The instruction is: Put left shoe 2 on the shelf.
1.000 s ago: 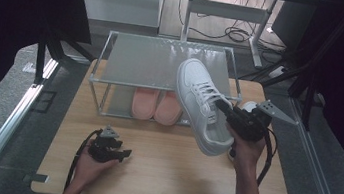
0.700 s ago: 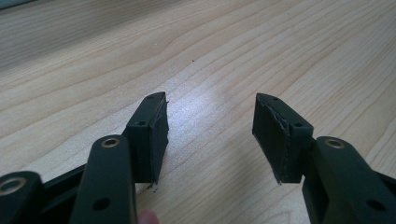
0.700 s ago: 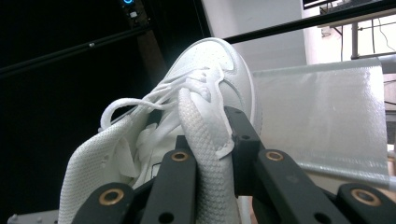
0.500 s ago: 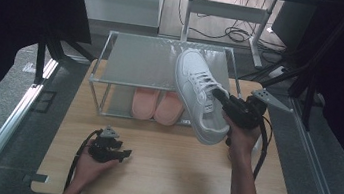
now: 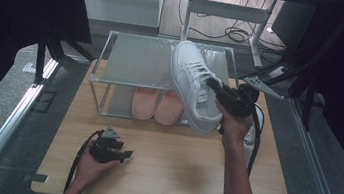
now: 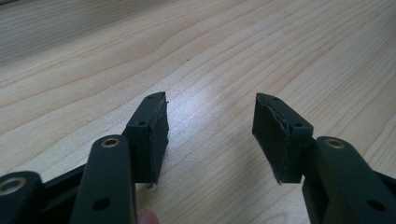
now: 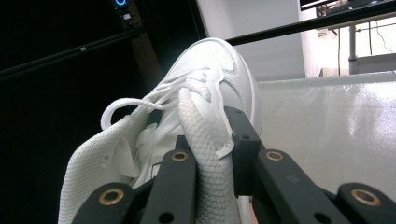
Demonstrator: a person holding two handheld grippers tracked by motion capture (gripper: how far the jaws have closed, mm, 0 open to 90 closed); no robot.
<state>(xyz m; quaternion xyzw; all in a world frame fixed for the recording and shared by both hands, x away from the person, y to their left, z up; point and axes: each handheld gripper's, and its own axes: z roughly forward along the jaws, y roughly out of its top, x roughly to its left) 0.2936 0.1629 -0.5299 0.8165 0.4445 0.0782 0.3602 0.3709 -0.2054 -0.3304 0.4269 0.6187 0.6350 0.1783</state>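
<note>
My right gripper point(image 5: 217, 94) is shut on the collar of a white sneaker point(image 5: 193, 83), held in the air with its toe over the right part of the rack's top shelf point(image 5: 137, 61). In the right gripper view the jaws pinch the sneaker's point(image 7: 205, 93) mesh collar edge, toe pointing away. My left gripper point(image 5: 121, 154) rests low on the wooden table point(image 5: 170, 172) near the front left, held by a hand. Its jaws stand open point(image 6: 210, 135) with bare wood between them.
A metal-framed rack stands at the back of the table. Under its top shelf sits a pair of pink slippers point(image 5: 154, 106). A white power strip point(image 5: 252, 130) lies at the table's right edge behind the right hand. Dark frames and cables surround the table.
The right hand has carried the white sneaker away from me and a little up, so its toe now reaches over the rack's top shelf. The left gripper has stayed put.
</note>
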